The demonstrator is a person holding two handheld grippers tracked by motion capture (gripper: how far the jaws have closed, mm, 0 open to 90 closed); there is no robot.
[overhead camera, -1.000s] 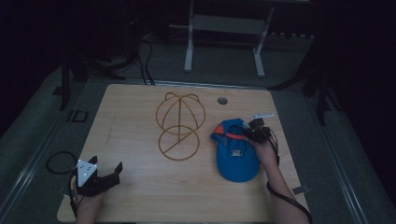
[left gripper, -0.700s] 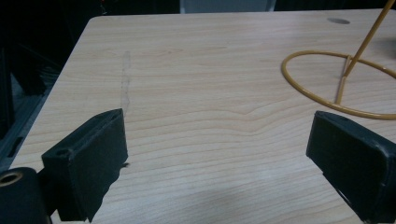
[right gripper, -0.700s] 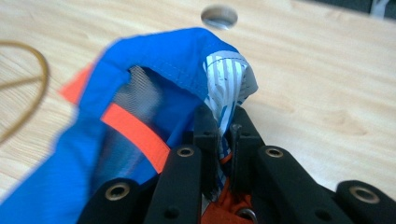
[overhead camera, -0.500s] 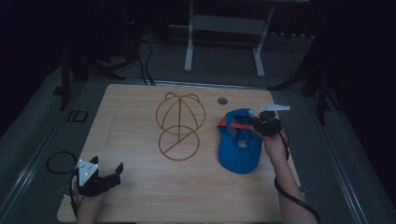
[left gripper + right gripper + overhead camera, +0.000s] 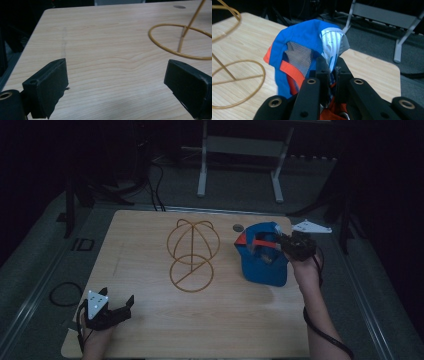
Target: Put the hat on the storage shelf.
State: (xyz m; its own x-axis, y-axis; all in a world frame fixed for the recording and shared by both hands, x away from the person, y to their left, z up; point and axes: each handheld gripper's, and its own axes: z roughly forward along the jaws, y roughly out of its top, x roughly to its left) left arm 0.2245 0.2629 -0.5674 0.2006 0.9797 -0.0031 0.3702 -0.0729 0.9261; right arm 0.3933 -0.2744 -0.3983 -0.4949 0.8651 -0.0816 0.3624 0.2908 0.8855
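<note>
R tool [image 5: 278,243] clamps blue cap [image 5: 262,265], lifted off table [image 5: 150,245].

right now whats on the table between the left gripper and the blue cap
The yellow wire stand sits between the left gripper and the blue cap, as the high view shows. Otherwise that stretch of table is bare wood.

One blue cap [image 5: 262,262], one wire hat stand [image 5: 192,254], two tools, left [image 5: 126,305] and right [image 5: 272,245], one table [image 5: 150,330].
</note>
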